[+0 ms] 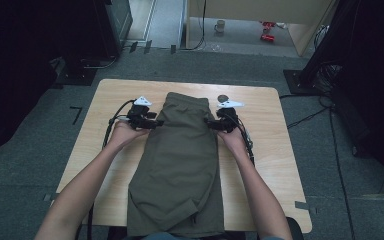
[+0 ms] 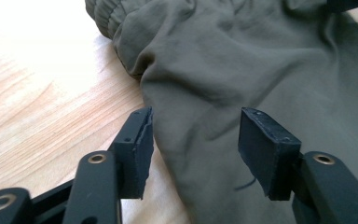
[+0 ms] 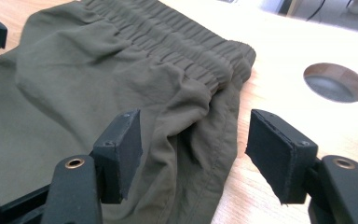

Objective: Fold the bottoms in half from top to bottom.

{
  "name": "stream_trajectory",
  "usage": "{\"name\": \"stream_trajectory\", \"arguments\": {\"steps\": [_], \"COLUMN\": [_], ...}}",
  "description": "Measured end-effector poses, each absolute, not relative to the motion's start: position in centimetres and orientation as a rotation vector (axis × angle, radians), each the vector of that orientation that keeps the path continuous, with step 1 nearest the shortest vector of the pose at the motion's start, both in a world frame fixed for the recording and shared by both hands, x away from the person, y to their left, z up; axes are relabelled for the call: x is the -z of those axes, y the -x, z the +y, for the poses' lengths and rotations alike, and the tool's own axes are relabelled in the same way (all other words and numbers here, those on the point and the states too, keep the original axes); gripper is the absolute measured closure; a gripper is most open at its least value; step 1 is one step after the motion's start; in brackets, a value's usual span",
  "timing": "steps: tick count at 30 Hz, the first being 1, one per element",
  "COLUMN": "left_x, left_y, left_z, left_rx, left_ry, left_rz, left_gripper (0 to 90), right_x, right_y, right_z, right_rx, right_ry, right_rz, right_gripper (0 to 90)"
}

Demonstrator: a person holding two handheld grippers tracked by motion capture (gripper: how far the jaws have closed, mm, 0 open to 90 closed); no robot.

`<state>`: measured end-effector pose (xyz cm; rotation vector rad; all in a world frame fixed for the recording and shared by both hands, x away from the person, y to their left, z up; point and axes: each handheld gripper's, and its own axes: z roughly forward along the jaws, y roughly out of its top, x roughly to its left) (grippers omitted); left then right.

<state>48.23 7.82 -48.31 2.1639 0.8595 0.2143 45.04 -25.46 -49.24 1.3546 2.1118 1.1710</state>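
Both grippers stand open at the olive trousers (image 1: 180,165), folded lengthwise down the middle of the desk (image 1: 275,150), elastic waistband at the far end. Left gripper (image 1: 156,123) straddles the left edge near the waistband, right gripper (image 1: 211,124) the right edge; neither pinches cloth.

A pale wooden table (image 1: 275,130) stands on grey carpet (image 1: 35,145), dark curtains (image 1: 10,60) alongside.
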Motion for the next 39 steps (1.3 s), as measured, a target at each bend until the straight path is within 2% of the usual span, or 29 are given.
{"name": "stream_trajectory", "arguments": {"steps": [8,11,20,23,27,33,39], "left_x": [48.9,49.2,50.2,50.3,50.5,50.7,50.8], "left_y": [-50.4,-51.2,-51.8,-51.7,-51.8,-51.5,-51.4], "left_z": [7.1,7.1,5.8,5.5,5.3,5.1,5.0], "left_rx": [-0.206,-0.154,-0.176,-0.190,-0.179,-0.141,-0.096], "left_ry": [-2.120,-2.112,-2.175,-2.171,-2.161,-2.145,-2.137], "left_rz": [0.907,0.950,0.952,0.949,0.956,0.953,0.955], "left_gripper": [45.7,44.7,43.5,43.4,44.4,55.9,67.0], "right_x": [49.6,49.7,51.3,51.7,51.7,52.0,52.1], "right_y": [-47.6,-48.5,-49.3,-49.3,-49.3,-49.1,-49.1], "right_z": [-24.6,-24.3,-24.8,-25.1,-24.6,-24.1,-23.7], "right_rx": [-1.116,-1.082,-1.023,-1.058,-1.030,-1.066,-1.088], "right_ry": [-1.400,-1.401,-1.420,-1.448,-1.400,-1.372,-1.382], "right_rz": [2.160,2.170,2.162,2.164,2.167,2.153,2.141], "right_gripper": [30.9,30.7,34.8,39.1,49.5,64.5,73.2]}}
